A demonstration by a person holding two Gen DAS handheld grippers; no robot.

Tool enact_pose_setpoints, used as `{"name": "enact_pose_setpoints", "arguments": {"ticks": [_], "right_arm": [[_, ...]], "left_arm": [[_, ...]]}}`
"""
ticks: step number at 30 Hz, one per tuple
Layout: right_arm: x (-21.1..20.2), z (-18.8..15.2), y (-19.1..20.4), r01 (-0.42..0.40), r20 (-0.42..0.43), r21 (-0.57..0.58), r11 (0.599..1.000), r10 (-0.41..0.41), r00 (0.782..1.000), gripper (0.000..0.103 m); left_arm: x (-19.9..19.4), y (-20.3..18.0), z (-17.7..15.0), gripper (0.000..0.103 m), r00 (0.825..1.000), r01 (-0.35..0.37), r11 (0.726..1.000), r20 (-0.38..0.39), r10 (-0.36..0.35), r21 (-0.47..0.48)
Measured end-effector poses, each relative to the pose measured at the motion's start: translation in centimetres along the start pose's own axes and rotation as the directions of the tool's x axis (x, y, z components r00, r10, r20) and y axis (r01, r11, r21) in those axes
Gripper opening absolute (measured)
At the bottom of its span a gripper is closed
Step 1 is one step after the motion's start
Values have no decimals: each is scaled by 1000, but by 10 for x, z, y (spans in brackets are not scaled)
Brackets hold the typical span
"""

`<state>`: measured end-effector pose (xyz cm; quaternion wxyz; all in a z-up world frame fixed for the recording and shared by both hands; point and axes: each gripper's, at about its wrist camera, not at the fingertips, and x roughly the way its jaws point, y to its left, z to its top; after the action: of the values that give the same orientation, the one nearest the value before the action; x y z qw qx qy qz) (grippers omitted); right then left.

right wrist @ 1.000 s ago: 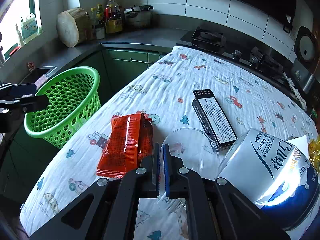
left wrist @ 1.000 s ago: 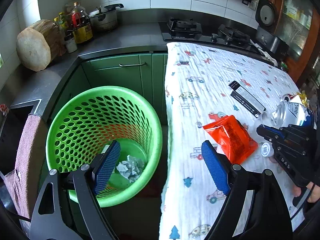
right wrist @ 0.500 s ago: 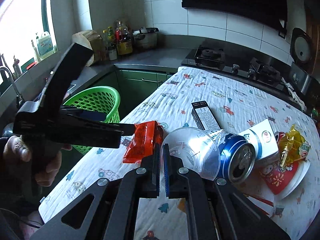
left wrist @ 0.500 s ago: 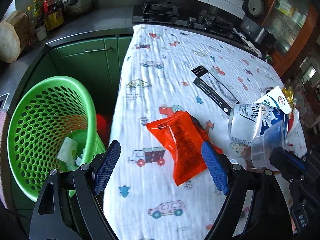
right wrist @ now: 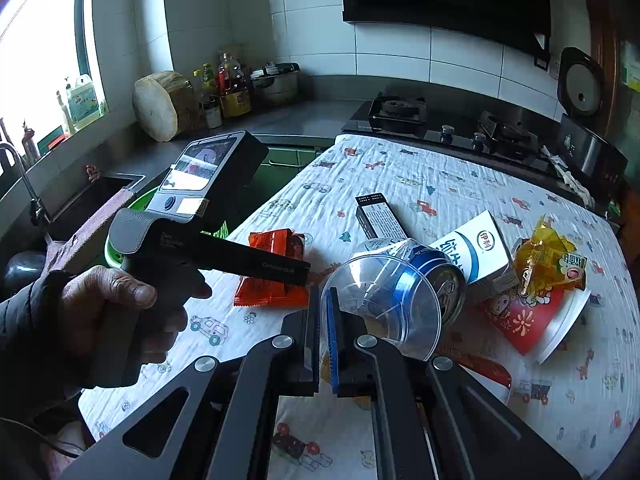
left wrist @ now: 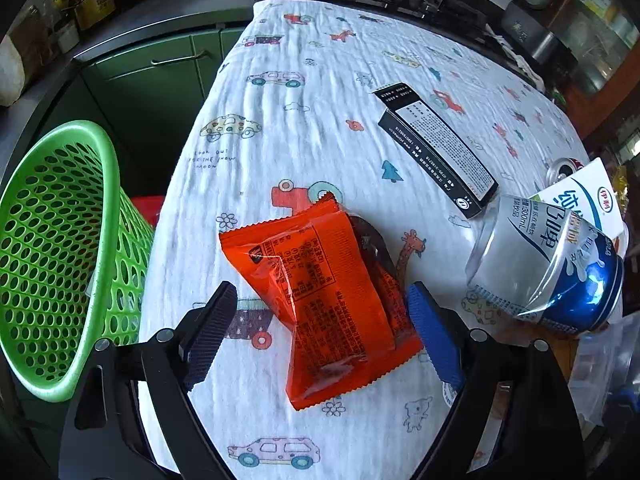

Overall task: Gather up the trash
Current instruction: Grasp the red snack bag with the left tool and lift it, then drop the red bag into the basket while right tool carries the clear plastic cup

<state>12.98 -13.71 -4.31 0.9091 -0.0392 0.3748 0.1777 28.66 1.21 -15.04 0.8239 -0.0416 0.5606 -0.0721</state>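
Observation:
An orange snack packet [left wrist: 324, 300] lies on the cartoon-print tablecloth [left wrist: 320, 92]. My left gripper [left wrist: 320, 320] is open, one finger on each side of the packet, low over it. It shows in the right wrist view as a black tool [right wrist: 208, 240] above the packet [right wrist: 276, 268]. My right gripper [right wrist: 326, 308] is shut on the rim of a clear plastic cup [right wrist: 384, 304], held above the table. A green mesh bin [left wrist: 52, 256] stands on the floor left of the table.
On the table lie a black box [left wrist: 436, 152], a blue and white can [left wrist: 552, 276], a white milk carton [right wrist: 476, 248], a yellow wrapper [right wrist: 548, 256] and a red paper bowl [right wrist: 536, 320]. Counter, sink and stove lie behind.
My left gripper swung from over the green bin to the table and came down around the orange packet. My right gripper lifted the clear cup up and back.

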Motion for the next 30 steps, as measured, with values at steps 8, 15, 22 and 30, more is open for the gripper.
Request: {"name": "enact_pose_setpoints", "arguments": {"ticks": [8, 15, 22, 30], "right_arm": [[1, -4, 3, 3, -6, 10, 1000, -3, 1000, 4], [2, 3, 12, -15, 4, -1, 1000, 15, 1000, 4], [17, 17, 39, -67, 8, -34, 997, 67, 998, 4], [50, 44, 83, -143, -8, -74, 987, 142, 990, 4]], "left_arm": [[0, -1, -3, 57, 999, 45, 999, 2, -45, -12], [-26, 15, -9, 42, 995, 77, 997, 56, -77, -3], [-70, 56, -14, 33, 987, 80, 996, 144, -75, -30], [-117, 125, -11, 32, 970, 23, 995, 244, 2, -98]]}}
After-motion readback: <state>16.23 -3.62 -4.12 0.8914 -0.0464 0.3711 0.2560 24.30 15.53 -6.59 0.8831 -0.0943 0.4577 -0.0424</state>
